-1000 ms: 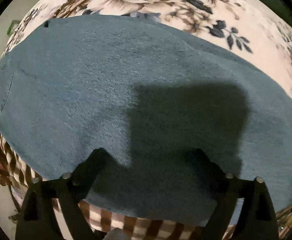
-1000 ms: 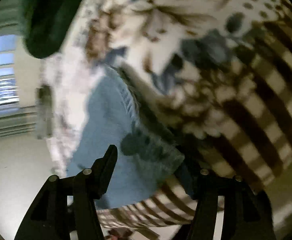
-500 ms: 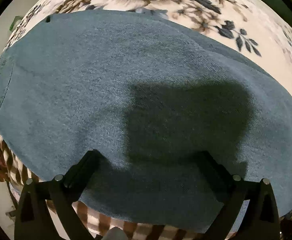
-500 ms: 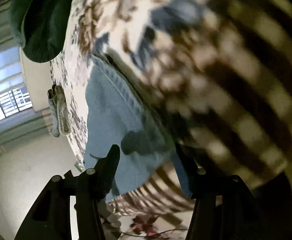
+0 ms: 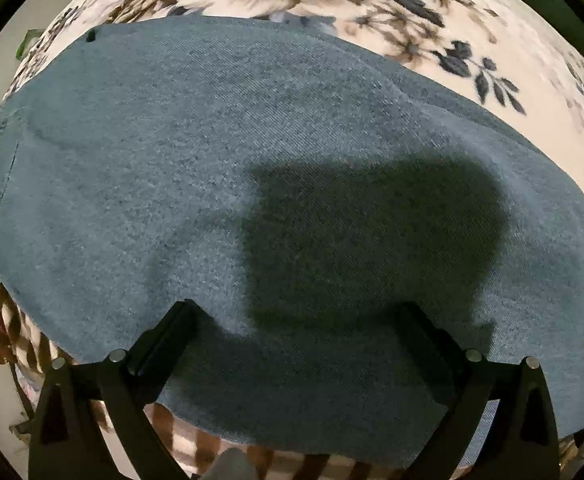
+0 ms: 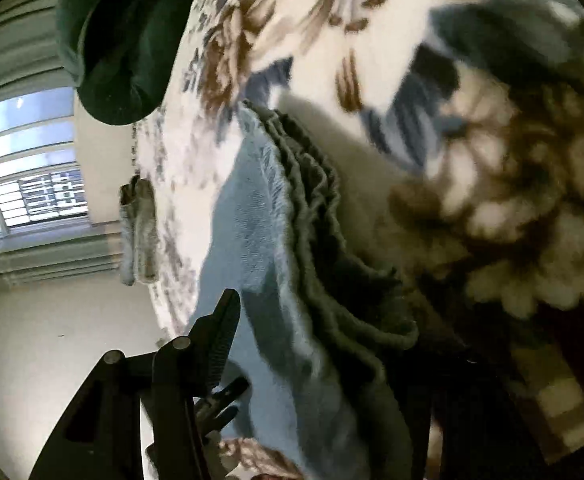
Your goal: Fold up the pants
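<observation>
Right gripper (image 6: 308, 344) lower, fingers closing around pants (image 5: 251, 184) hem; left gripper (image 5: 296, 320) fingers wide; pants crosswise.

Both the left tool (image 5: 298, 316) and the right tool (image 6: 320, 320) were matte black plastic, with angular triangular-cutout finger arms, round silver pivot pins, and ribbed inner pads on the fingers (image 6: 221, 336).

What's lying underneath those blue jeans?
The jeans lie on a floral blanket, with a brown checked cloth showing below their near edge. Whatever sits directly under the denim is covered.
</observation>
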Tool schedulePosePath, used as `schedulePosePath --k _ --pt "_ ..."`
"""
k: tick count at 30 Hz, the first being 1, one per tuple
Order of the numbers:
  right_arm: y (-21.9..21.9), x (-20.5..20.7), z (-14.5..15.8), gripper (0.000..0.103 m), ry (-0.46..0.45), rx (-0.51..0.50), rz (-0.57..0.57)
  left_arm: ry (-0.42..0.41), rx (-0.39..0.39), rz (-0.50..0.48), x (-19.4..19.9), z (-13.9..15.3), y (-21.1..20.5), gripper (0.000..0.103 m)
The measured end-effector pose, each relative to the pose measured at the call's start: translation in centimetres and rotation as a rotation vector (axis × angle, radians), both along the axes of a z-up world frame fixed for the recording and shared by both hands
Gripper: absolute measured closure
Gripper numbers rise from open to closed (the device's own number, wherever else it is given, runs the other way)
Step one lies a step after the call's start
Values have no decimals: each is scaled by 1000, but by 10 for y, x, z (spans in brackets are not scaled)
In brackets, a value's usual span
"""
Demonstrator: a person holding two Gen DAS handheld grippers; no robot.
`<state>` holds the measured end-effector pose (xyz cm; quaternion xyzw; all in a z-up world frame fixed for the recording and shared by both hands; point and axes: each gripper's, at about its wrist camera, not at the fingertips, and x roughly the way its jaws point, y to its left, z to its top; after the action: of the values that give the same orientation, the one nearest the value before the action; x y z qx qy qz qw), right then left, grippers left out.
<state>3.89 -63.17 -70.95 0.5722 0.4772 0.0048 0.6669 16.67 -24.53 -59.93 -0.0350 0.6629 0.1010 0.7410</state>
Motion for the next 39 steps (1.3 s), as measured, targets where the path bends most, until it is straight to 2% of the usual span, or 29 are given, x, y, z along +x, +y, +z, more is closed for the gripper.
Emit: schedulePosePath --k 1,2,3,5,7,10,11,14,17,20,24,29,35,39 --pt "-1 0 1 82 10 -9 -11 -3 -2 0 0 0 0 0" --pt "-1 0 6 89 13 -21 -28 2 -6 -3 0 0 0 0" --pt "1 1 14 91 13 -39 -39 7 -10 -10 1 0 1 0" --pt "3 1 37 92 2 -84 -43 -1 -11 -17 1 7 2 0" --pt "9 2 65 92 -23 -129 -42 -38 16 -13 0 23 5 0" --pt "28 8 114 92 -71 -192 -16 -92 3 20 -3 49 20 0" --pt "39 12 131 92 -87 -215 1 -106 19 32 -4 58 27 0" --pt "76 26 171 92 -124 -282 56 -141 2 52 -6 81 55 0" --pt "118 39 201 92 -149 -336 114 -163 2 58 -6 99 86 0" --pt "166 53 217 92 -147 -391 169 -186 16 62 -8 113 126 0" --pt "235 65 223 93 -130 -438 237 -210 42 99 -17 128 183 0" --pt "332 79 207 93 -93 -486 334 -217 81 182 -39 133 267 0" --pt "446 97 156 93 -48 -523 463 -189 128 318 -82 126 367 0" --pt "523 105 122 93 -30 -599 583 -159 152 398 -111 116 419 0"
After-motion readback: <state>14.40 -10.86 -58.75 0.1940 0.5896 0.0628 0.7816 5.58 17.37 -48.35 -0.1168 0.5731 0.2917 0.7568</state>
